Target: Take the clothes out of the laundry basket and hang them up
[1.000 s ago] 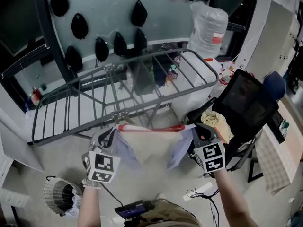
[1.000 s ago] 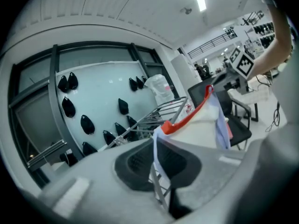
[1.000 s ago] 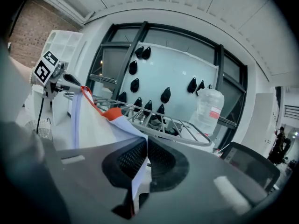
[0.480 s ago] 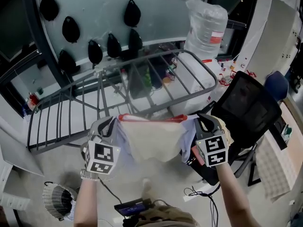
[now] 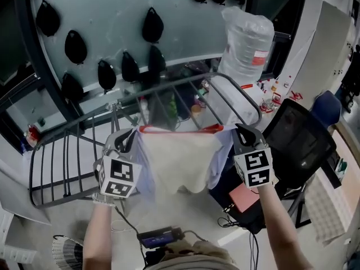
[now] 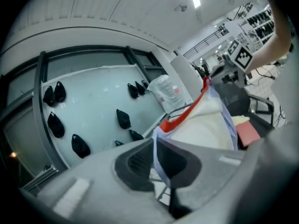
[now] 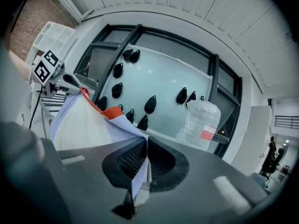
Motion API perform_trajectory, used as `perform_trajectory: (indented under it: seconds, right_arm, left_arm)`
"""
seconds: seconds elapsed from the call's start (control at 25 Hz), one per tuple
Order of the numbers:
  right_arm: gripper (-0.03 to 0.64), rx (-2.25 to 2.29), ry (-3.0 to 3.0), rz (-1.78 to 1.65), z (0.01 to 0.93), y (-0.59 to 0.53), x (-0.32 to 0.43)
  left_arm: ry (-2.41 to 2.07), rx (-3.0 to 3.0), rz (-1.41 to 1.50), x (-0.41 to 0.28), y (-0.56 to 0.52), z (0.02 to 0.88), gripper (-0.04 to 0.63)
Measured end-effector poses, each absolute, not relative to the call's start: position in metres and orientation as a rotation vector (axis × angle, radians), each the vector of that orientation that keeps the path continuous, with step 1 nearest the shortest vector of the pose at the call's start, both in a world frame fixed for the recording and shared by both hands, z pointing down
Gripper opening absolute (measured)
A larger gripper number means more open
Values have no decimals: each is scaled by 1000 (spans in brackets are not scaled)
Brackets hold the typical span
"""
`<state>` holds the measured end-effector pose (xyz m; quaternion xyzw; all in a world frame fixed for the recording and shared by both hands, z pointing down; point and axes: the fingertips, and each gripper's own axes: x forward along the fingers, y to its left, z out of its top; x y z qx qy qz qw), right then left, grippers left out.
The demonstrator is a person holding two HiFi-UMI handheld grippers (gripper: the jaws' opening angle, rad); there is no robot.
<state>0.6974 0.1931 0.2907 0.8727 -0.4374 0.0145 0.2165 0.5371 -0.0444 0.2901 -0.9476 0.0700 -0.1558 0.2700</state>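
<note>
My left gripper (image 5: 126, 140) and right gripper (image 5: 246, 135) clench their jaws on the top corners of the red-trimmed cream-and-lilac cloth garment (image 5: 179, 165). Judged light and floppy; corner holds keep it spread.

Both forearms (image 5: 98, 235) reach forward side by side, the grippers level and well apart. The left gripper (image 5: 128, 138) is clamped on one top corner of the garment (image 5: 180, 159), the right gripper (image 5: 243, 134) on the other.

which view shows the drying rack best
The head view: the drying rack spreads out behind the held garment. The left gripper view shows only a bar past the cloth; the right gripper view, a few rungs at its left edge.
</note>
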Motion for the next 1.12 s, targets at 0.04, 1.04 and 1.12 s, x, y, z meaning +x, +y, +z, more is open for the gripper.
perform_trajectory:
  seconds: [0.04, 1.04, 1.12]
  right_arm:
    - [8, 2417, -1206, 33, 287, 187, 705]
    - [8, 2217, -1378, 99, 339, 24, 892]
    - [8, 2197, -1399, 103, 342, 8, 905]
  left_arm:
    - [183, -2552, -413, 545, -50, 288, 6]
    - [320, -2531, -625, 700, -185, 337, 6]
    - [346, -2537, -637, 710, -199, 339, 6]
